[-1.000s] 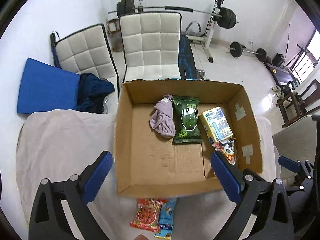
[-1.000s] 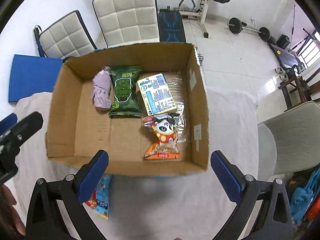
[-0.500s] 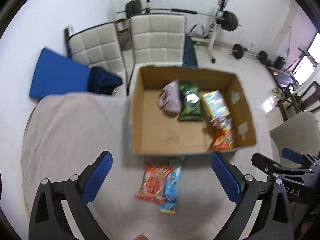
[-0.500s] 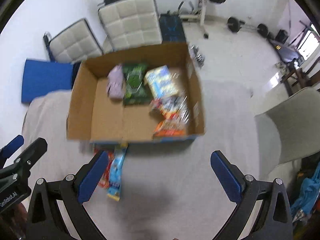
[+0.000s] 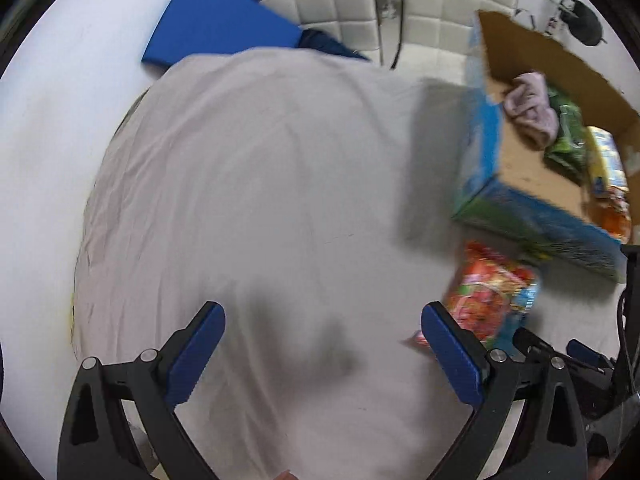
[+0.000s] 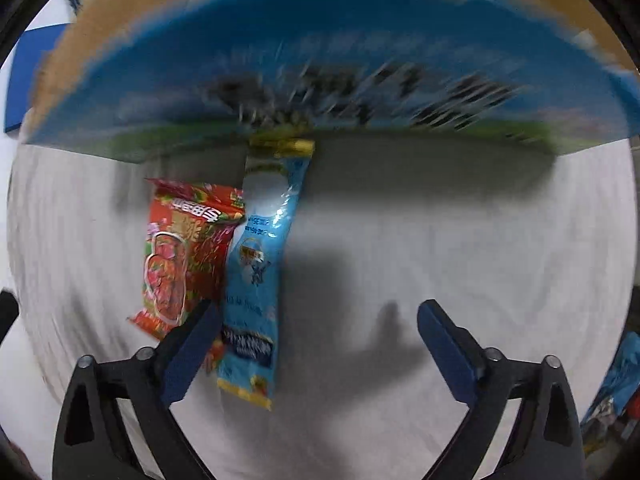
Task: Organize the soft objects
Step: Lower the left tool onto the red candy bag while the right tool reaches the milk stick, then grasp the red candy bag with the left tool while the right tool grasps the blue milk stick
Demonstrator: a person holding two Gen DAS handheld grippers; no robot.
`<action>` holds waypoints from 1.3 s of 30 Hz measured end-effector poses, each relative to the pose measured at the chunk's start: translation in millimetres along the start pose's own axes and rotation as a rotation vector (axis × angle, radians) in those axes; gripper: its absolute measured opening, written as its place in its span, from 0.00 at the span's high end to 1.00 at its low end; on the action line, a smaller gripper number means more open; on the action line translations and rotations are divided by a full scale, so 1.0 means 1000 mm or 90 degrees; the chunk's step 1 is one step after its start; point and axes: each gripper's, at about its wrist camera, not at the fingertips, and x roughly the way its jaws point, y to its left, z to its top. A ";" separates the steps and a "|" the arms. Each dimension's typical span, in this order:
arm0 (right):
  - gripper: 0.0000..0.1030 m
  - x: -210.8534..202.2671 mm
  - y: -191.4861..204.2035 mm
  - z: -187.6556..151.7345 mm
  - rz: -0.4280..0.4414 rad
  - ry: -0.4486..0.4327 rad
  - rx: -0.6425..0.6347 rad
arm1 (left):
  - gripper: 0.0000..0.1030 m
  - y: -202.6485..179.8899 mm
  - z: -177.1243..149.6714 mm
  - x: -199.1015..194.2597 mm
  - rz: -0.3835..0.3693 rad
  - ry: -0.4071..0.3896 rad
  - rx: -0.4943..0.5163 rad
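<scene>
A red snack packet (image 6: 180,256) and a light blue packet (image 6: 260,272) lie side by side on the grey cloth, just in front of the cardboard box (image 6: 320,64). My right gripper (image 6: 316,320) is open and empty low over the cloth, its left finger beside the packets. In the left wrist view the packets (image 5: 488,296) lie right of my left gripper (image 5: 324,332), which is open and empty above bare cloth. The box (image 5: 520,168) holds a lilac cloth (image 5: 528,108), a green packet (image 5: 568,136) and other packets.
White padded chairs (image 5: 360,4) and a blue mat (image 5: 216,36) stand beyond the table's far edge. The grey cloth (image 5: 260,200) covers the whole table. The box's blue printed wall fills the upper part of the right wrist view.
Both grippers have dropped from above the box toward the cloth. The left view has swung left, away from the box. The right gripper has come close to the two packets.
</scene>
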 end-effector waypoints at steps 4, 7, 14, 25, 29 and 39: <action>0.22 0.020 0.015 0.001 0.000 0.019 0.002 | 0.02 0.005 -0.005 0.012 0.011 0.016 -0.003; 0.39 0.018 0.034 -0.005 -0.055 -0.031 -0.061 | 0.02 -0.002 -0.006 0.014 0.008 0.020 0.010; 0.71 0.010 0.002 -0.030 -0.067 0.005 -0.089 | 0.02 -0.040 -0.004 0.027 -0.077 0.055 0.061; 0.61 0.005 -0.136 -0.051 0.049 0.083 0.054 | 0.13 -0.139 -0.002 0.088 -0.158 0.177 0.198; 0.32 -0.004 -0.149 -0.055 0.056 0.045 0.081 | 0.45 -0.152 -0.001 0.095 -0.144 0.170 0.210; 0.57 0.013 -0.108 -0.076 -0.068 0.031 -0.002 | 0.54 -0.164 -0.067 0.066 -0.108 0.181 0.234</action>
